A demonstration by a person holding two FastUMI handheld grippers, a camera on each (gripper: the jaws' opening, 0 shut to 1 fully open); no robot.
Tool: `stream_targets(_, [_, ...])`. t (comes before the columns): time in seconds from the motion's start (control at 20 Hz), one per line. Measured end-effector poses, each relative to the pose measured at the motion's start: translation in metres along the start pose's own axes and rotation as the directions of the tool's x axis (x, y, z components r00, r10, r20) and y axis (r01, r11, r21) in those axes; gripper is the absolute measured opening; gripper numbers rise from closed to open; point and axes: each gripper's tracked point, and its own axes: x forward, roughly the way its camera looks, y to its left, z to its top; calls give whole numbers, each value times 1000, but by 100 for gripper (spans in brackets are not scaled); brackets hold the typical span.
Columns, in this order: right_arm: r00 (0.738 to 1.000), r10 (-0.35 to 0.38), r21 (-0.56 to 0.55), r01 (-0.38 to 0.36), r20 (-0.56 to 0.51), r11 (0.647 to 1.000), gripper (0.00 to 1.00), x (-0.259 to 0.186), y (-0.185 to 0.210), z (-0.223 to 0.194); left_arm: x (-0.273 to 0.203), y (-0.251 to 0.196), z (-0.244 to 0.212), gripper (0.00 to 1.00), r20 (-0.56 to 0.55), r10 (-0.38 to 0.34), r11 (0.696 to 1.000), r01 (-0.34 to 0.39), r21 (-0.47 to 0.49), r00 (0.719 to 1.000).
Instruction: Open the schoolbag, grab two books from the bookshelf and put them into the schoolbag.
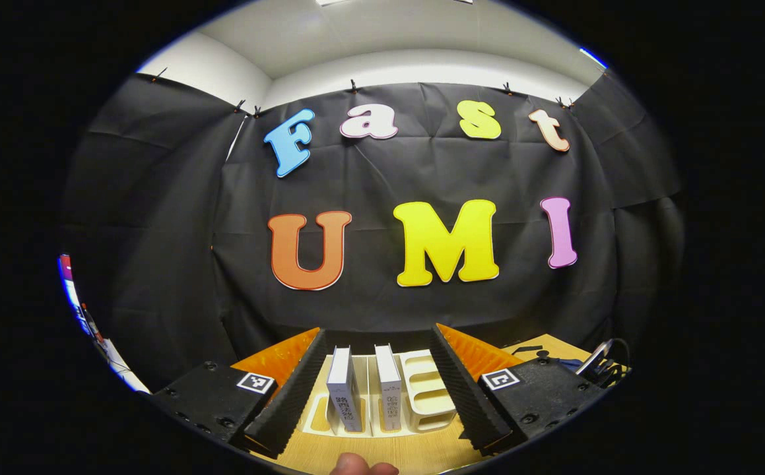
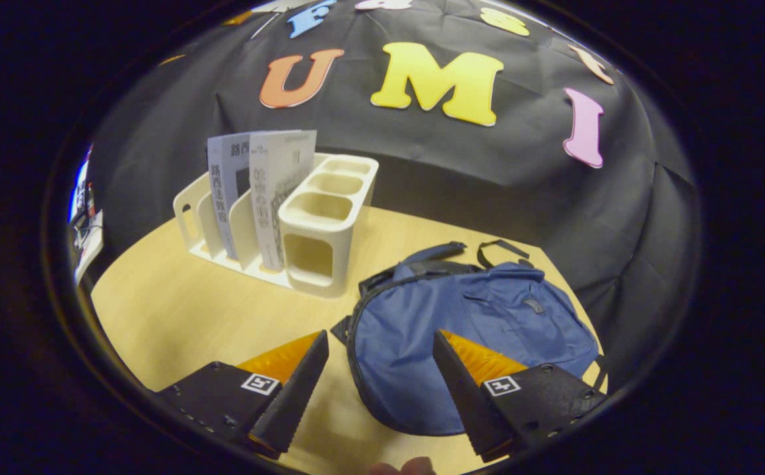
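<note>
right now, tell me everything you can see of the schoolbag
The schoolbag is dark blue, of soft fabric, lying flat on the wooden table to the right of the white bookshelf, apart from it. A zip runs round its near edge and looks closed; a small front pocket zip shows on top. Black straps and a handle loop spill out at its far end. The right gripper hovers open over its near edge; contact cannot be told.
</note>
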Motion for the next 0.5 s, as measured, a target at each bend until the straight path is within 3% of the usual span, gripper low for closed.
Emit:
stream_targets(0.2, [997, -13, -1, 13, -78, 1000, 98, 22, 1, -30, 0, 0, -1, 98, 3, 6, 1000, -6, 2, 1000])
stream_targets(0.5, [993, -35, -34, 32, -108, 999, 98, 50, -1, -41, -1, 1, -3, 98, -7, 12, 1000, -12, 4, 1000])
